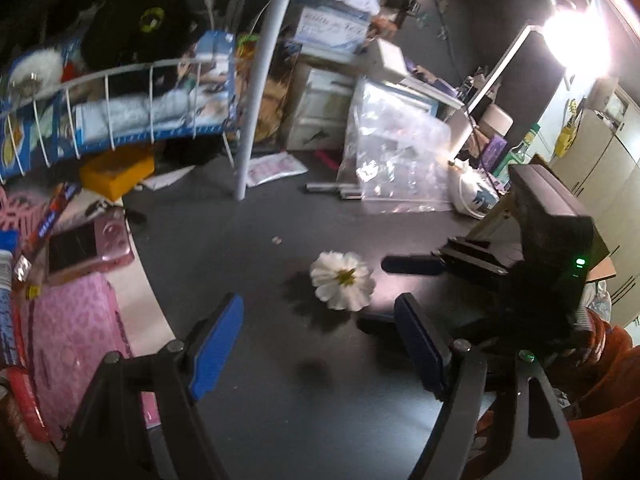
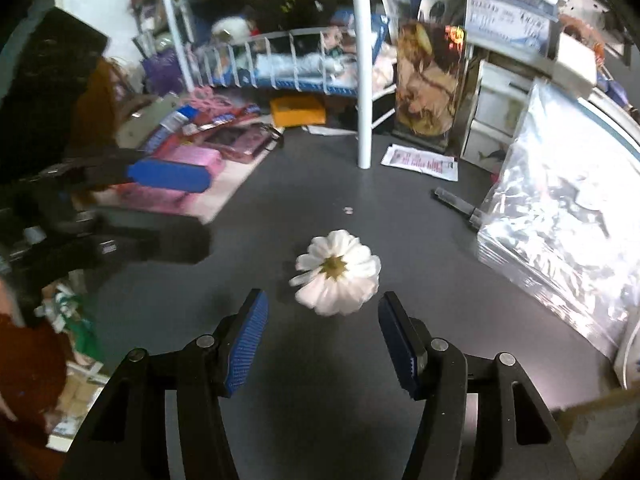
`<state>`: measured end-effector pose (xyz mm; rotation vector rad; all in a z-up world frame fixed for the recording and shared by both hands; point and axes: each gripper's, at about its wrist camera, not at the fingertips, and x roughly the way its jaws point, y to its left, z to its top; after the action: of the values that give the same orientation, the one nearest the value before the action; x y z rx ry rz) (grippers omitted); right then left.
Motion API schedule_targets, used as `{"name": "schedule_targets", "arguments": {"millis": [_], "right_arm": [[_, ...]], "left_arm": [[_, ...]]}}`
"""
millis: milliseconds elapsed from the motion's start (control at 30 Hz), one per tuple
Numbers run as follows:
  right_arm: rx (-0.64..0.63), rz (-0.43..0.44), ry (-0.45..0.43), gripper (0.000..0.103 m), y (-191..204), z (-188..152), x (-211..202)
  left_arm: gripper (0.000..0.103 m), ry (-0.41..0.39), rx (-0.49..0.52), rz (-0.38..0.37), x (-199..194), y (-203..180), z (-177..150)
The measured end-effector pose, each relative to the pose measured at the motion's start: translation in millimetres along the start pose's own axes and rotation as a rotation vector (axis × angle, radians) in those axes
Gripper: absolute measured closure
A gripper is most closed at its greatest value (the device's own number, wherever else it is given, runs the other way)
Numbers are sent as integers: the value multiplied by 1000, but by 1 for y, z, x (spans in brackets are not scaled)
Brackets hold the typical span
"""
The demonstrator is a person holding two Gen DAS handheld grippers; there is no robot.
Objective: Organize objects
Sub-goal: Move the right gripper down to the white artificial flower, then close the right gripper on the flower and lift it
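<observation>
Dark desk top, cluttered at the back. White wire rack on white post. Bright lamp glaring upper right.

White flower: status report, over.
Both grippers open, empty: left gripper, right gripper. Flower loose on desk, just ahead of right. Path clear.

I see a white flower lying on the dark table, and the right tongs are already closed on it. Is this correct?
Not quite. The white flower does lie on the dark table, but the right tongs are open, and the flower sits just ahead of their blue pads, untouched. The right wrist view shows this.
</observation>
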<state>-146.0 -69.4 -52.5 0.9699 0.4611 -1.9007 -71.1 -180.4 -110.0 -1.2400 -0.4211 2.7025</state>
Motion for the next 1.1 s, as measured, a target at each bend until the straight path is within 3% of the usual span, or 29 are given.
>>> {"name": "schedule_targets", "arguments": {"millis": [367,433,600,800,900,967,1100], "right_arm": [[-53,-52,21,43,-5,11,38],[-65,-57,13,55,-3,11,37],[-74,-52,14,73,1,9,35],[-74,-24,-22,74,10,5,15],[-83,3,-50,74,17,5,-5],[-95,21,-75,74,24,5,-23],[-128,29,-137,74,39,6,-61]], "left_arm": [[28,16,-18,-17,10,14,3],[28,17,-21,-17,11,15,4],[28,19,-14,-20,11,13,3],[28,22,0,-45,8,-3,2],[28,8,25,-93,2,-19,3],[31,-8,47,-125,-5,-31,5],[59,-44,96,-151,-22,-57,11]]}}
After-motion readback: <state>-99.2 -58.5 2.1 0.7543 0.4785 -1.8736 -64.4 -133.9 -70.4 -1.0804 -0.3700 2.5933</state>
